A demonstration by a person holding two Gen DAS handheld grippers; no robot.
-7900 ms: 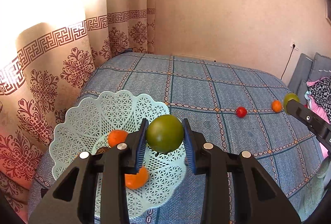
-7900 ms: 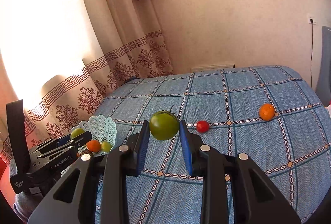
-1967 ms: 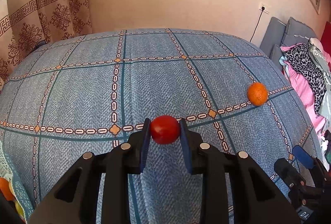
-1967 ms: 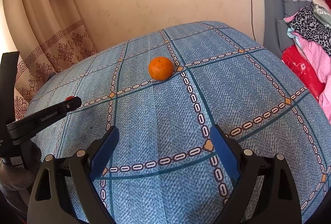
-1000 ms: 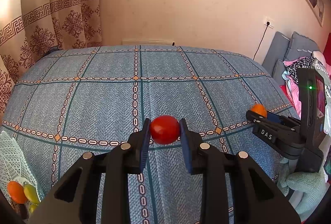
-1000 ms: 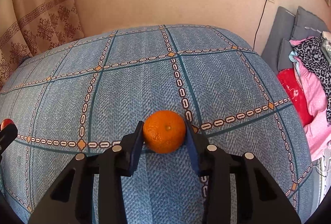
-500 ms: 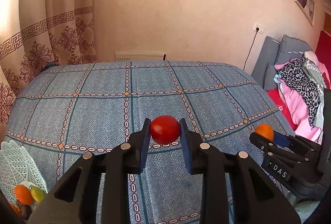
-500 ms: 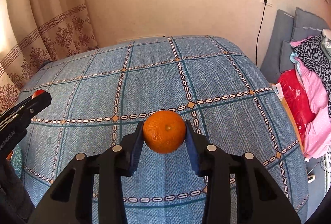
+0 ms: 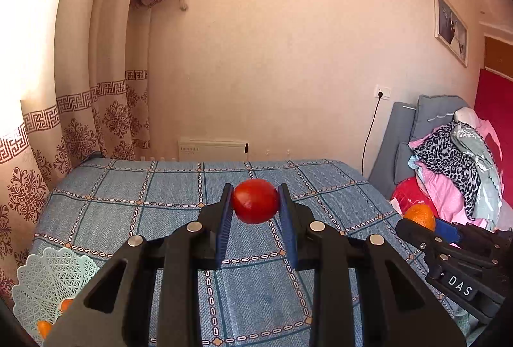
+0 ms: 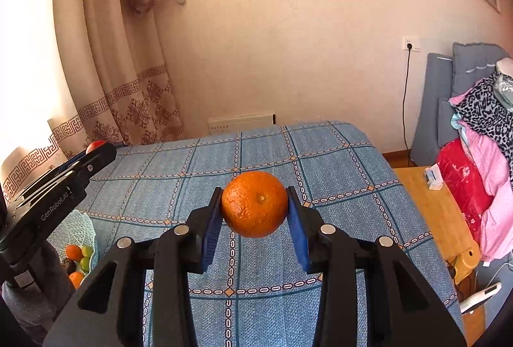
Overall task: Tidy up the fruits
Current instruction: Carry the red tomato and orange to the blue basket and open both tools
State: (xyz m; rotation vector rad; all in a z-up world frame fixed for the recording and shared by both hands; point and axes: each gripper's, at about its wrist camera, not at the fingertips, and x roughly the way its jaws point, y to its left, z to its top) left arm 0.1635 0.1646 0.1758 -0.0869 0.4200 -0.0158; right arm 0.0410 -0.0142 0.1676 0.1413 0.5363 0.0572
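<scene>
My left gripper (image 9: 255, 202) is shut on a red tomato (image 9: 255, 201), held in the air above the blue checked bedspread (image 9: 154, 212). My right gripper (image 10: 255, 204) is shut on an orange mandarin (image 10: 255, 203), also lifted off the bed. In the left wrist view the right gripper and its mandarin (image 9: 420, 215) show at the right edge. In the right wrist view the left gripper with the tomato (image 10: 94, 145) shows at the left. A pale green lattice basket (image 9: 48, 276) sits at the bed's lower left corner with several orange and green fruits (image 10: 80, 252) in it.
Patterned curtains (image 9: 80, 129) hang along the left side behind the basket. A pile of clothes (image 9: 455, 161) and grey cushions (image 10: 449, 90) lie to the right of the bed. A wooden surface (image 10: 439, 218) stands beside the bed's right edge.
Both grippers have risen higher above the bed while keeping their fruits; the views now tilt up toward the wall. The basket has come further into view at the lower left.
</scene>
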